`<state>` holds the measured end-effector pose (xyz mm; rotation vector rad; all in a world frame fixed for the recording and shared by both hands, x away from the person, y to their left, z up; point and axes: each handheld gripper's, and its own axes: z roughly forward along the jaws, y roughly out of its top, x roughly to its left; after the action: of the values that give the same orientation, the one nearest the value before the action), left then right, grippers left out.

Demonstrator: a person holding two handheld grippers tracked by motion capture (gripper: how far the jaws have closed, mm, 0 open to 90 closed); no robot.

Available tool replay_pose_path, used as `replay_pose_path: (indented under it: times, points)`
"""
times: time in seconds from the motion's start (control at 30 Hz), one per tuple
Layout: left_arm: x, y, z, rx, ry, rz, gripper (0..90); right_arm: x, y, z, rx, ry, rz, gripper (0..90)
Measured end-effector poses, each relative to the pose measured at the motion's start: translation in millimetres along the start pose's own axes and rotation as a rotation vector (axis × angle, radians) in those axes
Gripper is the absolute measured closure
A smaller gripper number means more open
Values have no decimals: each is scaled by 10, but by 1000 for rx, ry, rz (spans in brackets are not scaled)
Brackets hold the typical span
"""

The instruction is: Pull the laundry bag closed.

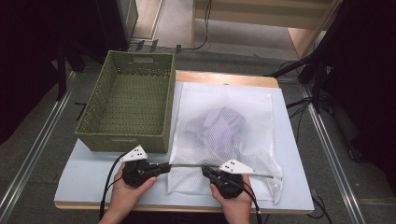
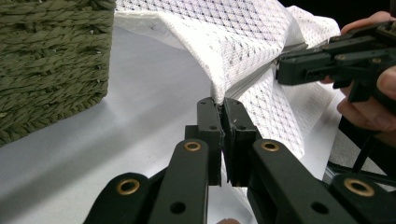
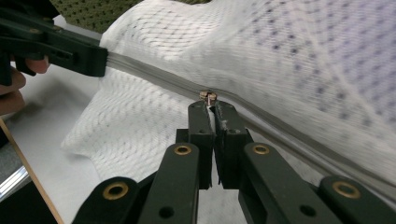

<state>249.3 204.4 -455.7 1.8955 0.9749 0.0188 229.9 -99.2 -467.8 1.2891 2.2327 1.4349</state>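
Observation:
A white mesh laundry bag (image 1: pixel 224 126) lies on the table with a pale purple garment (image 1: pixel 219 126) inside. Its grey zipper (image 1: pixel 187 165) runs along the near edge. My left gripper (image 1: pixel 169 166) is shut on the zipper's left end, pinching the mesh corner (image 2: pixel 219 95) between its jaws. My right gripper (image 1: pixel 205 170) is shut on the small metal zipper pull (image 3: pixel 208 96), partway along the zipper (image 3: pixel 154 77). In the right gripper view the left gripper (image 3: pixel 100 58) holds the zipper end taut; in the left gripper view the right gripper (image 2: pixel 282 70) shows at the right.
A green woven basket (image 1: pixel 128 100), empty, stands to the left of the bag and close to the left gripper. The table (image 1: pixel 88 168) has a pale blue top with a wooden front edge. Dark stands and cables surround the table.

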Motion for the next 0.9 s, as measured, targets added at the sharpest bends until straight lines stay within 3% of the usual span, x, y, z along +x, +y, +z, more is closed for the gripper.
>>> replay_pose_path:
  times: [0.47, 0.9]
  points:
    - [-9, -11, 9, 8, 6, 21, 880, -226, -45, -286, -25, -47, 36, 878]
    - [-42, -9, 17, 7, 13, 28, 880, -346, -99, -496, -48, -69, 55, 878]
